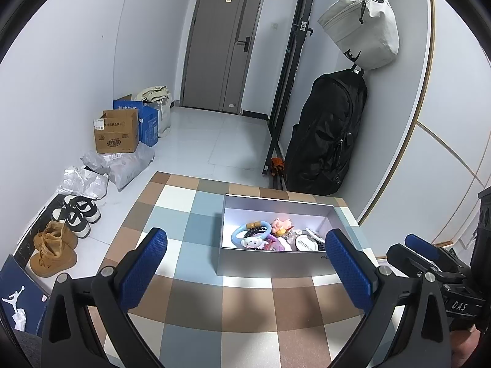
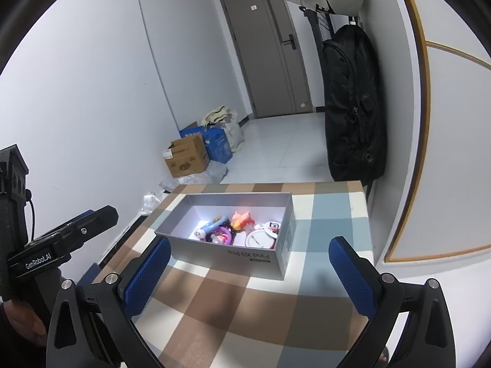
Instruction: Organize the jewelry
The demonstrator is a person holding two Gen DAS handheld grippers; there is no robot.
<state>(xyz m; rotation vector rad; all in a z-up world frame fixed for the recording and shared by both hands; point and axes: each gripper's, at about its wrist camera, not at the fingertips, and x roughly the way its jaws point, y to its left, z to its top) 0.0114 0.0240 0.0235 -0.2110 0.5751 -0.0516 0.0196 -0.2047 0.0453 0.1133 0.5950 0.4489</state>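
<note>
A grey open box point(image 1: 260, 262) stands on the checked tablecloth point(image 1: 196, 300); it also shows in the right wrist view point(image 2: 245, 256). Inside lie several trinkets: a blue ring bracelet point(image 1: 237, 232), a pink figure point(image 1: 280, 224), a white round piece point(image 2: 260, 239), and a blue tube charm point(image 2: 211, 227). My left gripper point(image 1: 245, 268) is open and empty, held above the cloth just in front of the box. My right gripper point(image 2: 250, 273) is open and empty, near the box's front wall. The right gripper shows at the right edge of the left wrist view point(image 1: 420, 253).
The table's far edge point(image 1: 245, 184) drops to a tiled floor. Cardboard boxes point(image 1: 118, 132), parcels and shoes point(image 1: 55, 245) lie at the left wall. A black backpack point(image 1: 328, 135) and a white bag point(image 1: 365, 24) hang at the right, with a door point(image 1: 224, 43) behind.
</note>
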